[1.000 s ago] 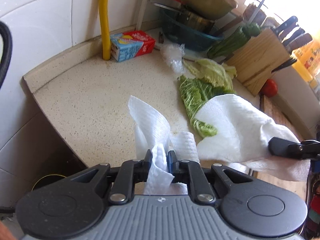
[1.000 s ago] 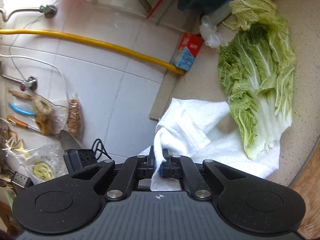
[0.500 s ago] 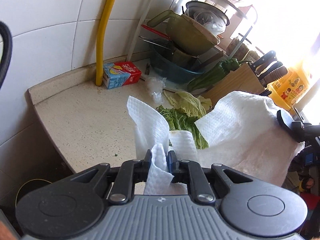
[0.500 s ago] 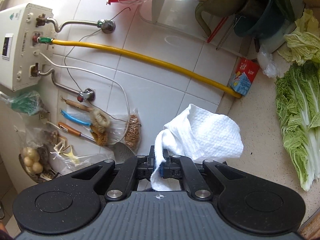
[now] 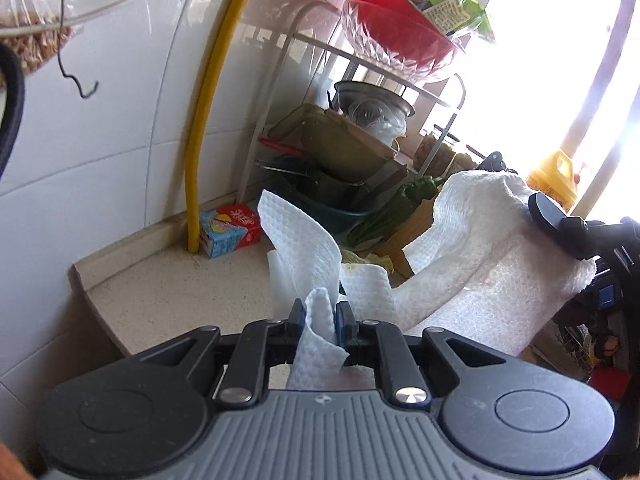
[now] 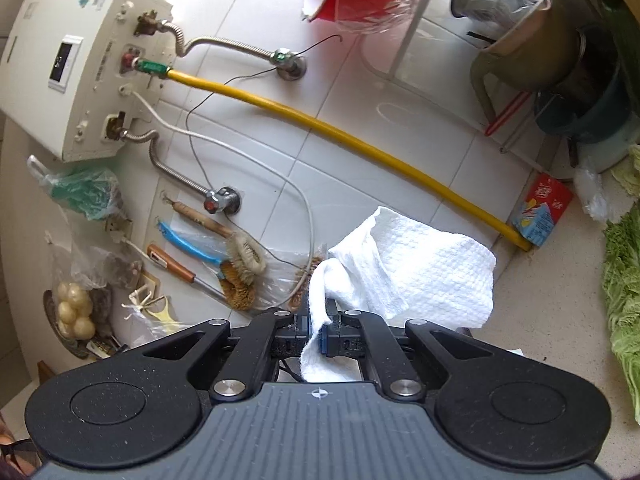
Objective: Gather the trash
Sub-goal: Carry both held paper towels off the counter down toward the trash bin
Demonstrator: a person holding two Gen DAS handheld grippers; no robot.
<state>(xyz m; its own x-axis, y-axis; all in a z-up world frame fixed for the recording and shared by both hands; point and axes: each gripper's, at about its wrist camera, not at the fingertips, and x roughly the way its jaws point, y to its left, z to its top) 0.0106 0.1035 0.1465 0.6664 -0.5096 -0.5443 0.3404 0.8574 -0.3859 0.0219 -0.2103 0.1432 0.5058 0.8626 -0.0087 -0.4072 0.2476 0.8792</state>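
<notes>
A white paper towel [image 5: 472, 264] hangs in the air between both grippers, lifted clear of the speckled countertop [image 5: 180, 292]. My left gripper [image 5: 319, 316] is shut on one crumpled end of it. My right gripper [image 6: 319, 326] is shut on the other end [image 6: 416, 276]; it also shows at the right of the left wrist view [image 5: 560, 224]. A red and blue drink carton [image 5: 230, 230] lies at the back by the wall, also in the right wrist view [image 6: 542, 210]. Green cabbage leaves [image 6: 624, 300] and a crumpled clear plastic scrap [image 6: 592, 192] lie on the counter.
A yellow hose [image 5: 208, 120] runs down the tiled wall to the counter corner. A wire rack [image 5: 360, 128] with pots and bowls stands at the back. A water heater [image 6: 76, 68] and hanging brushes [image 6: 224, 256] are on the wall. The counter's left edge [image 5: 92, 308] drops off.
Both grippers have lifted the paper towel up off the counter and the cabbage leaves, tilting upward so more wall and rack show. Both stay shut on the towel.
</notes>
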